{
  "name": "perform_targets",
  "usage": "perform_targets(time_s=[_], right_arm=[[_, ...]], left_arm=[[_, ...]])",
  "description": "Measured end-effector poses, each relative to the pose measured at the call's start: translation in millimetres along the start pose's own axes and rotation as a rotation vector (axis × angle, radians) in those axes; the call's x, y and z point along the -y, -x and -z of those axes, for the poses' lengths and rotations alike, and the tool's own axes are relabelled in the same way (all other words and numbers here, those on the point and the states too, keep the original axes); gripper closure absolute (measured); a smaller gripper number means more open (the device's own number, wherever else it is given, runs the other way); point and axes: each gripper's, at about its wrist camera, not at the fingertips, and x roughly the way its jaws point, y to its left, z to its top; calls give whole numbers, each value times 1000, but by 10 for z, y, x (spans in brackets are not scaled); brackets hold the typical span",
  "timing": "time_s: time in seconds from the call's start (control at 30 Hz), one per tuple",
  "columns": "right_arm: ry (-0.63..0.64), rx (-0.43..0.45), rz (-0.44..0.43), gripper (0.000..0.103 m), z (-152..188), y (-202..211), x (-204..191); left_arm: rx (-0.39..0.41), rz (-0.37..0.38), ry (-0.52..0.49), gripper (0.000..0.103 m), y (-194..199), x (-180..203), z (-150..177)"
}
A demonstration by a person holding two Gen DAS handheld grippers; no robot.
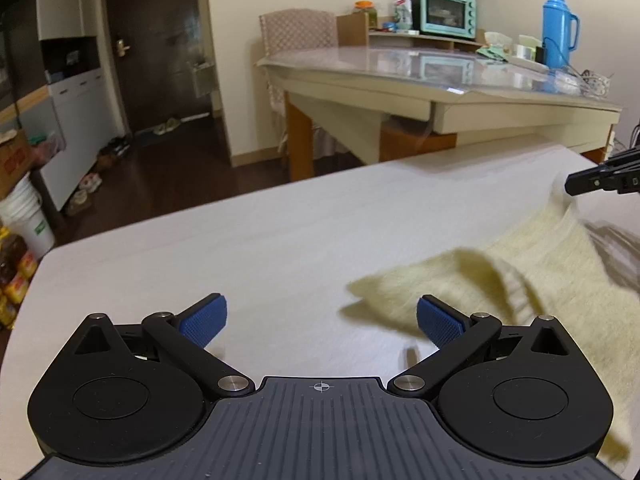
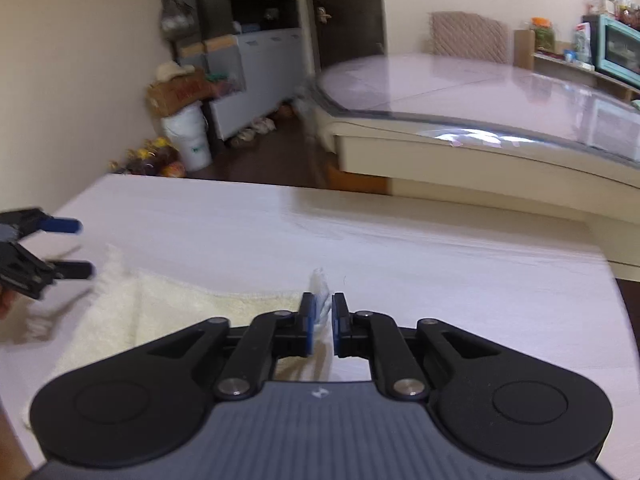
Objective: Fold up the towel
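Note:
A pale yellow towel [image 1: 532, 280] lies partly bunched on the white table [image 1: 240, 248], to the right in the left wrist view. My left gripper [image 1: 320, 320] is open and empty, with a towel corner just beside its right finger. My right gripper [image 2: 322, 320] is nearly closed on the towel's edge [image 2: 320, 292], where a small tag or corner stands up between the pads. The rest of the towel [image 2: 160, 312] spreads to the left. The right gripper also shows at the far right of the left wrist view [image 1: 576, 184], lifting a towel corner. The left gripper shows open in the right wrist view [image 2: 76, 248].
A glass-topped table [image 1: 400, 68] stands beyond the white table, with a teal toaster oven [image 1: 448, 12] and a blue thermos [image 1: 558, 28] on it. A chair [image 1: 298, 32] stands behind it. Buckets and boxes [image 2: 188, 120] sit on the floor.

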Motion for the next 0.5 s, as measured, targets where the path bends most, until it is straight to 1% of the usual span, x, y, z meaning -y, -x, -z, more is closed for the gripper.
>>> perform_targets(time_s=[0.03, 0.07, 0.13, 0.17, 0.2, 0.23, 0.27, 0.3, 0.37, 0.43, 0.5], right_arm=[[20, 29, 16, 82, 3, 101, -47], [31, 46, -3, 81, 14, 185, -118], [44, 69, -74, 80, 44, 335, -282], [48, 73, -95, 73, 49, 357, -326], [59, 68, -133, 69, 70, 378, -410], [76, 64, -175, 62, 103, 404, -512], [93, 60, -210, 60, 136, 426, -608], [111, 57, -243, 60, 169, 450, -698], [147, 37, -310, 60, 214, 457, -868], [175, 17, -335, 59, 228, 431, -963], [211, -12, -340, 53, 243, 378, -1041]], left_arm=[[2, 13, 3, 0, 10, 13, -21], [0, 36, 12, 0, 17, 18, -39], [-6, 83, 30, 0, 24, 26, -74], [-12, 115, 44, 0, 16, 26, -92], [-20, 151, 63, 0, 5, 22, -118], [-26, 177, 76, 0, -7, 22, -139], [-30, 189, 75, 0, -18, 30, -160], [-28, 194, 63, 0, -24, 45, -187], [-22, 172, 15, 0, -34, 86, -219], [-19, 149, -48, 0, -48, 121, -250], [-19, 128, -124, 0, -33, 126, -259]])
